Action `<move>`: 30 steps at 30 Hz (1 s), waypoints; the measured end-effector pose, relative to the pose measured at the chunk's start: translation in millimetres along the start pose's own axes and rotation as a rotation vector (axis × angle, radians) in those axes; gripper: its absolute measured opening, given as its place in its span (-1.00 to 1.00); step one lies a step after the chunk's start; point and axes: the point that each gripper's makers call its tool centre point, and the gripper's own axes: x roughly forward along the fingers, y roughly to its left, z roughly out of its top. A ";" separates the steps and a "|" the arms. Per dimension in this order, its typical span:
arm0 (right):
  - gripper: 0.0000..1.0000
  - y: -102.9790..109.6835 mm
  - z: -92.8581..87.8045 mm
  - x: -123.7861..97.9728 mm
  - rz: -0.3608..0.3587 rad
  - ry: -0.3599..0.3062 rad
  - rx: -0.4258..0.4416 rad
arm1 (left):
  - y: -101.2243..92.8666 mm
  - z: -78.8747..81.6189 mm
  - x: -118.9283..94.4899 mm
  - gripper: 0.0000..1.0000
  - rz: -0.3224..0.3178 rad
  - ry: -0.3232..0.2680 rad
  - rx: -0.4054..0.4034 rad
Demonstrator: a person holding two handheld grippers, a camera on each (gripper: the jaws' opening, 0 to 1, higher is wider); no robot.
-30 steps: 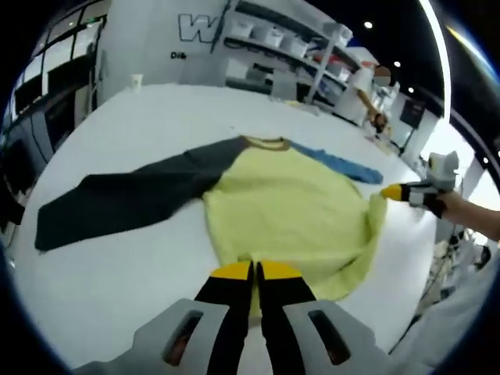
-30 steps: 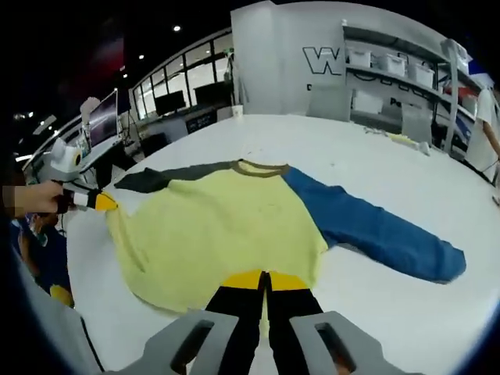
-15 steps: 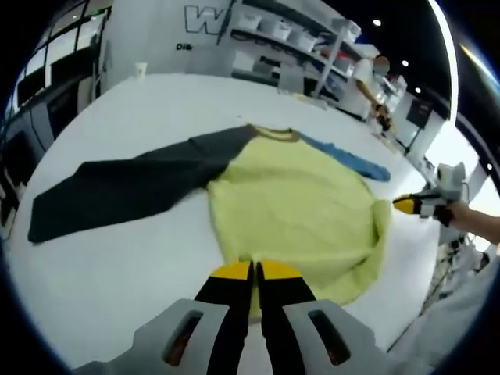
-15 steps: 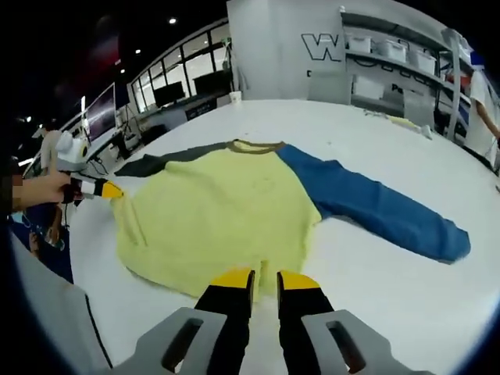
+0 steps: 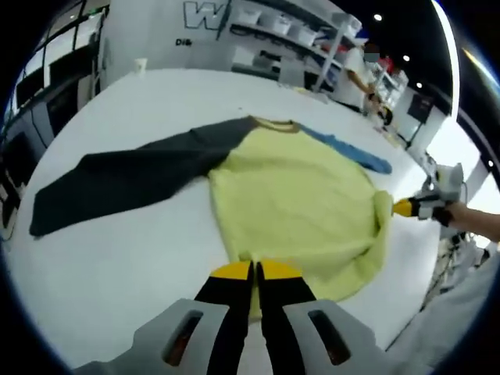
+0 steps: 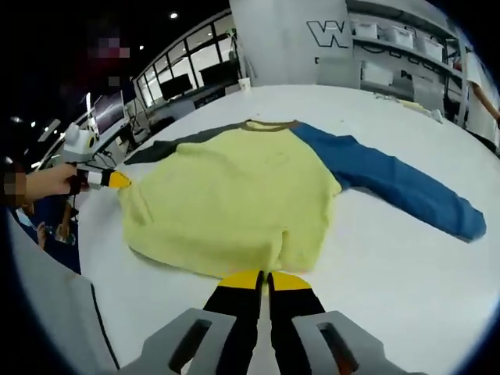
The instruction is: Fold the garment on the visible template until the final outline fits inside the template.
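A sweatshirt with a pale yellow body (image 5: 297,195) (image 6: 234,195) lies flat on the white table (image 5: 117,258) (image 6: 406,266). Its dark grey sleeve (image 5: 117,183) (image 6: 168,148) stretches one way and its blue sleeve (image 5: 348,152) (image 6: 398,187) the other. My left gripper (image 5: 255,269) is shut on the hem at one corner and appears again at the left edge of the right gripper view (image 6: 119,180). At the other end of the hem, my right gripper (image 6: 266,277) is shut on the cloth, and the left gripper view catches it at the far right (image 5: 402,208).
Shelves with white bins (image 5: 273,19) (image 6: 406,35) stand behind the table. A small white cup (image 5: 141,66) (image 6: 244,83) sits near the far edge. A person (image 5: 363,70) stands at the back right. The table's near edge runs close beneath both grippers.
The right gripper's jaws stood apart half a second ago and are now shut at the hem. The left gripper stayed shut on the hem. The yellow body lies flatter.
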 end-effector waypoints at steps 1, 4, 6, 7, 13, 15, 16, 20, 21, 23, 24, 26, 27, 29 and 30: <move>-1.00 0.5 -2.3 -4.0 -0.001 0.004 0.005 | -2.9 -1.2 -2.8 -1.00 -0.004 0.003 0.004; -1.00 1.3 -8.3 -15.2 -0.005 -0.004 0.031 | -4.2 -6.0 -8.7 -1.00 -0.004 0.010 0.006; -1.00 3.3 -13.3 -23.8 -0.010 0.002 0.042 | -7.2 -11.1 -15.0 -1.00 -0.006 0.012 0.003; -1.00 4.0 -23.1 -31.8 -0.017 0.031 0.039 | -10.5 -16.8 -19.9 -1.00 -0.013 0.022 0.001; -1.00 8.2 -49.2 -53.0 -0.027 0.064 0.082 | -18.3 -41.8 -32.3 -1.00 -0.041 0.085 0.011; -1.00 6.3 -57.9 -60.4 -0.057 0.066 0.112 | -21.4 -50.6 -37.4 -1.00 -0.052 0.102 0.012; -1.00 9.9 -61.9 -61.6 -0.058 0.068 0.123 | -23.3 -56.5 -38.8 -1.00 -0.060 0.115 0.012; -1.00 17.8 -82.6 -72.4 -0.047 0.086 0.141 | -25.8 -75.5 -39.4 -1.00 -0.082 0.184 0.042; -1.00 18.6 -85.2 -75.3 -0.049 0.088 0.148 | -31.3 -75.7 -41.5 -1.00 -0.093 0.186 0.045; -1.00 18.4 -88.3 -81.0 -0.055 0.083 0.167 | -36.3 -78.5 -43.0 -1.00 -0.112 0.204 0.050; -1.00 17.7 -90.5 -83.2 -0.058 0.078 0.182 | -38.1 -81.7 -44.2 -1.00 -0.120 0.212 0.051; -1.00 17.2 -92.1 -88.5 -0.065 0.071 0.195 | -42.4 -87.4 -45.5 -1.00 -0.133 0.229 0.045; -1.00 16.7 -92.4 -91.3 -0.067 0.055 0.204 | -43.4 -88.5 -45.8 -1.00 -0.135 0.233 0.044; -1.00 14.7 -95.0 -93.2 -0.074 0.049 0.210 | -46.7 -93.2 -47.6 -1.00 -0.148 0.252 0.046; -1.00 14.5 -101.2 -94.7 -0.082 0.054 0.210 | -51.4 -97.9 -49.4 -1.00 -0.162 0.264 0.047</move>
